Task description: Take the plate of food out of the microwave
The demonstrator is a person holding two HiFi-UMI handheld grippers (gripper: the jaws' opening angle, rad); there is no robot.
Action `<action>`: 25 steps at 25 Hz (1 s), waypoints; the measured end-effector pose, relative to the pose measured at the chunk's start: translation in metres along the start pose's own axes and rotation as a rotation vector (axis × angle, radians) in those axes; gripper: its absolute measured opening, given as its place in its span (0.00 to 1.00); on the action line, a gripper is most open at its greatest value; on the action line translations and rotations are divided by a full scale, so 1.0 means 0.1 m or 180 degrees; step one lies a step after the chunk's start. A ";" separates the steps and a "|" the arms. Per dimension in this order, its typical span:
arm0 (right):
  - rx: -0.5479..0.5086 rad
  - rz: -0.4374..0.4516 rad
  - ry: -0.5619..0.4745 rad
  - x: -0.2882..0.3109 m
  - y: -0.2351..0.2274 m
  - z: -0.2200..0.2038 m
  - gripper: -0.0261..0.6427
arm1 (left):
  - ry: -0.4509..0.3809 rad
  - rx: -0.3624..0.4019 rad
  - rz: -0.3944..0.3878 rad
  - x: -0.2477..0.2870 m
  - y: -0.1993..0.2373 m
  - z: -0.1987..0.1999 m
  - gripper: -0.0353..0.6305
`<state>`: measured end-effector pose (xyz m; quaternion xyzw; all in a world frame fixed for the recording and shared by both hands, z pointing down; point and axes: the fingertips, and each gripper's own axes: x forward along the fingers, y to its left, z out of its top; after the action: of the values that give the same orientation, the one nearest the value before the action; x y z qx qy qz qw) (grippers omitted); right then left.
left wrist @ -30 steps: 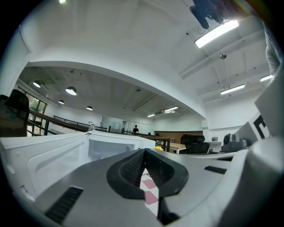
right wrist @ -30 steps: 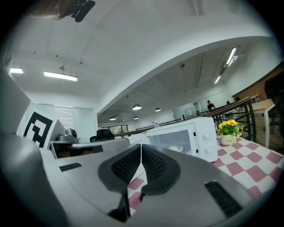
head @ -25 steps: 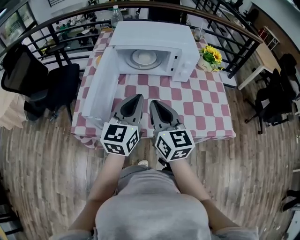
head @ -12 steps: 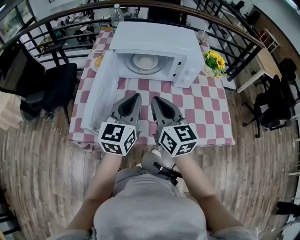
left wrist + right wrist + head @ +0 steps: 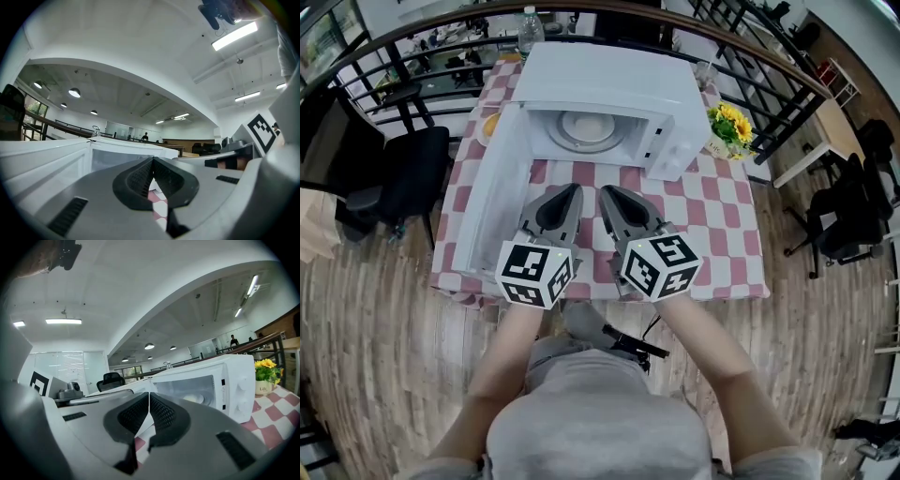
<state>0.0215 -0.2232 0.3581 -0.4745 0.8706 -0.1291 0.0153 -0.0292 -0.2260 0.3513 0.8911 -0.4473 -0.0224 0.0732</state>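
You hold left tongs (image 5: 571,191) and right tongs (image 5: 606,193) closed and empty, aimed at the microwave (image 5: 614,86). Its door (image 5: 492,202) stands wide, so the plate (image 5: 586,129) is reachable.

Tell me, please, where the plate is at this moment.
In the head view, the plate lies inside the open microwave at the far side of the checkered table, just right of the swung-out door.

we see yellow flowers (image 5: 727,120) ahead-right of the right gripper (image 5: 606,192), 1 black chair (image 5: 405,173) left of the left gripper (image 5: 577,191).
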 end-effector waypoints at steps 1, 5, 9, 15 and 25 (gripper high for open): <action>0.0030 0.0001 0.0015 0.03 -0.03 -0.02 0.08 | 0.0006 0.0001 -0.0003 0.03 0.01 -0.02 0.06; 0.0049 0.0067 0.0114 0.14 -0.10 -0.08 0.08 | 0.0034 0.0005 -0.0023 0.16 0.05 -0.06 0.06; -0.0147 0.0135 0.0235 0.26 -0.16 -0.10 0.08 | 0.0058 0.0005 -0.0044 0.29 0.11 -0.08 0.06; 0.0012 0.0115 0.0447 0.48 -0.36 -0.22 0.08 | 0.0096 -0.0013 -0.0017 0.44 0.24 -0.15 0.06; 0.0317 0.0069 0.0903 0.97 -0.71 -0.38 0.26 | 0.0189 -0.0094 0.0016 0.68 0.53 -0.26 0.06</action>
<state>0.0209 -0.3320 0.4206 -0.4407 0.8616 -0.2377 -0.0829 -0.0281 -0.3091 0.3866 0.8891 -0.4468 -0.0023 0.0995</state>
